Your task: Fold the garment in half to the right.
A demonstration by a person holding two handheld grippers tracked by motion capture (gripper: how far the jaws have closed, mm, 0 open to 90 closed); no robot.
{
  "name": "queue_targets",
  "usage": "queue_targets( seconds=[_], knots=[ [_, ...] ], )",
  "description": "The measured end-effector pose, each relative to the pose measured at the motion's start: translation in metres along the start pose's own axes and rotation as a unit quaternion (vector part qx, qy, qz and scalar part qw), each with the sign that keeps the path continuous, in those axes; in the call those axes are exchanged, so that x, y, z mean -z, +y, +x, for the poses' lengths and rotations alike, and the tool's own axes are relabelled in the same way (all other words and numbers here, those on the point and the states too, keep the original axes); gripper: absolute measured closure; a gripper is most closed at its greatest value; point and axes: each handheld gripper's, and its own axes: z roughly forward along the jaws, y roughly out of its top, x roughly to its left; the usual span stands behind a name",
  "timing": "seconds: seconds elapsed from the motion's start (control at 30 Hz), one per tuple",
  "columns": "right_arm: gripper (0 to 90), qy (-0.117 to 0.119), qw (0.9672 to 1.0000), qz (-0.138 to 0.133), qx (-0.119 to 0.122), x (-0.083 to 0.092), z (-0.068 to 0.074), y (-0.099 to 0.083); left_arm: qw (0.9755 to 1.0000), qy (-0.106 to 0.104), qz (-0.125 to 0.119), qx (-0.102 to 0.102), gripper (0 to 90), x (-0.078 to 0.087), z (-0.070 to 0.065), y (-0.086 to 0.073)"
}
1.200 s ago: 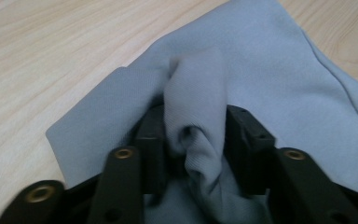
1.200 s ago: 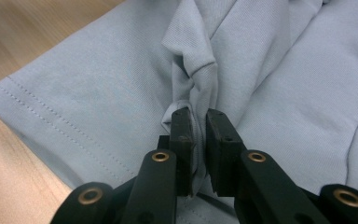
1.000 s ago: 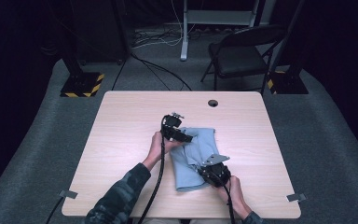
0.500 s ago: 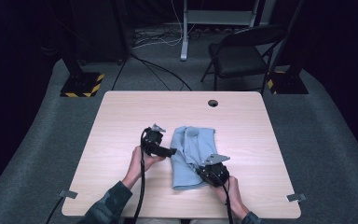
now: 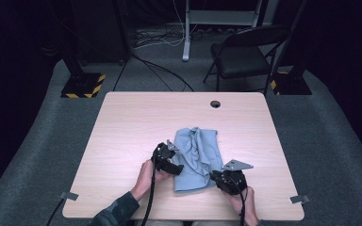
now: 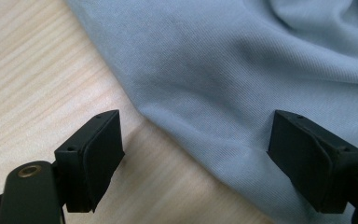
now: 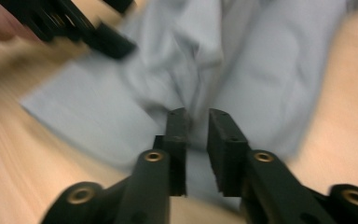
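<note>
A light blue cloth (image 5: 198,155) lies rumpled on the wooden table (image 5: 122,122). My left gripper (image 5: 176,168) is at the cloth's near left edge. In the left gripper view it (image 6: 200,158) stands wide open just above the table, having spread its jaws further; the cloth's edge (image 6: 242,70) runs between the jaws untouched. My right gripper (image 5: 217,176) is at the cloth's near right corner. Its jaws (image 7: 196,116) have just been opening to a narrow gap, with nothing pinched and the cloth (image 7: 261,70) lying beyond them. The left gripper (image 7: 116,23) shows blurred at that view's top left.
A round cable hole (image 5: 215,104) sits near the table's far edge. Two tape tabs (image 5: 68,195) (image 5: 296,199) mark the near corners. A folding chair (image 5: 245,56) and stand bases with cables are on the floor behind the table.
My left gripper moved from the cloth's far end toward me, down to its near left edge. My right gripper shifted slightly right, off the cloth's corner.
</note>
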Motion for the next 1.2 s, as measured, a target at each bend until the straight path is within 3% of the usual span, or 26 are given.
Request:
queue_targets(
  seconds=[0.1,0.13,0.3,0.43,0.53,0.57,0.67,0.8,1.03,1.2],
  knots=[
    [69.3,-0.001,0.9997,0.014,-0.020,0.011,-0.013,-0.007,1.0000,-0.008,0.002,0.003,16.9,0.001,0.002,-0.002],
    [68.5,-0.002,0.9998,0.001,-0.021,0.016,-0.016,-0.006,0.9999,-0.012,0.003,0.004,16.9,0.001,0.003,-0.002],
    [61.9,0.019,0.9997,-0.015,0.009,0.024,-0.013,0.023,0.9996,-0.023,-0.006,0.012,15.3,0.008,0.011,0.000],
    [59.7,0.031,0.9992,0.014,0.020,-0.005,-0.015,0.050,0.9993,-0.014,-0.024,0.027,14.3,0.015,0.023,0.007],
    [58.0,0.044,0.9964,0.073,-0.001,-0.035,-0.026,0.060,0.9989,-0.016,-0.017,0.041,13.4,0.006,0.031,0.009],
    [56.5,0.047,0.9940,0.099,-0.002,-0.043,-0.027,0.061,0.9988,-0.017,-0.012,0.044,13.3,0.001,0.032,0.009],
    [63.2,0.051,0.9910,0.123,-0.001,-0.059,-0.028,0.061,0.9991,-0.013,-0.002,0.040,11.7,-0.009,0.031,0.009],
    [85.0,0.046,0.9915,0.122,0.000,-0.065,-0.029,0.057,0.9995,-0.008,0.004,0.031,12.6,-0.008,0.029,0.010],
    [87.8,0.031,0.9945,0.099,-0.006,-0.044,-0.035,0.045,0.9997,-0.011,0.011,0.017,13.1,-0.004,0.033,0.006],
    [87.9,0.029,0.9947,0.098,-0.009,-0.032,-0.035,0.035,0.9996,-0.023,0.015,0.011,13.0,-0.002,0.037,0.003]
  ],
)
